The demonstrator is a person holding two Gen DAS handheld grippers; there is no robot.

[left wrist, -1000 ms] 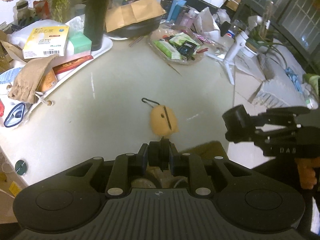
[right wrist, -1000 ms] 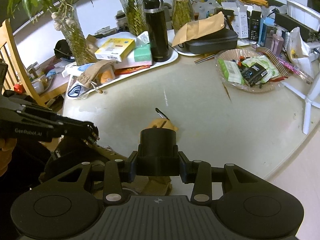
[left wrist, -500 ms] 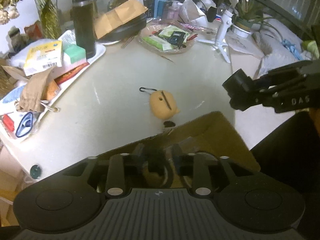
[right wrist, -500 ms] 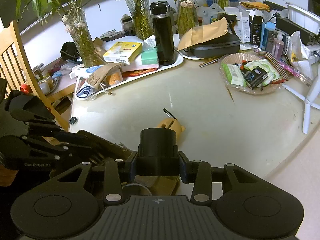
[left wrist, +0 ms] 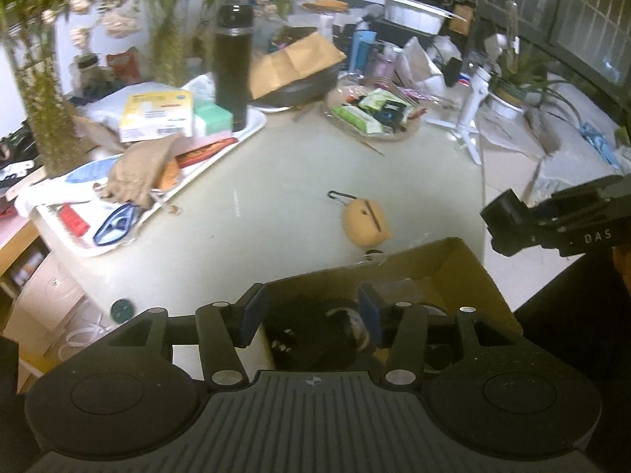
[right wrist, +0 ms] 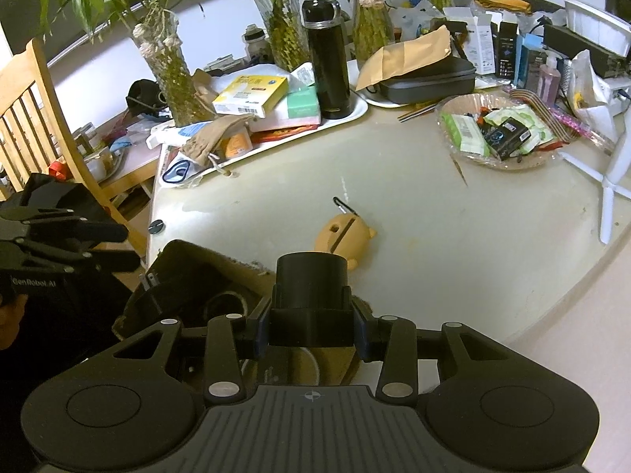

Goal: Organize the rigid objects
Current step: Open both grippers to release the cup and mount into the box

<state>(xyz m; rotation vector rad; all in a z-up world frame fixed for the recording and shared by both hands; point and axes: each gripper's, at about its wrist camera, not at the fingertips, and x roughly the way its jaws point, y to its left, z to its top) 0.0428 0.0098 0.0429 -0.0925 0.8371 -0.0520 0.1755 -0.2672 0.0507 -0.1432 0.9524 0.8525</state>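
cardboard box [left wrist: 453,272] – contents dark, mostly hidden behind the left gripper [left wrist: 311,317] | black cylinder [right wrist: 311,295] – covers part of the orange pouch [right wrist: 347,234] | box print too small to read

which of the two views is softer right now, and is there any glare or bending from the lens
Left wrist view: softer, plants and the black flask smeared, dim greenish cast, a ceiling lamp blown out at top right. Right wrist view: sharper, box labels crisp; a pale streak of glare on the table near the orange case. Both: fisheye bends the table edge, and corners go black.
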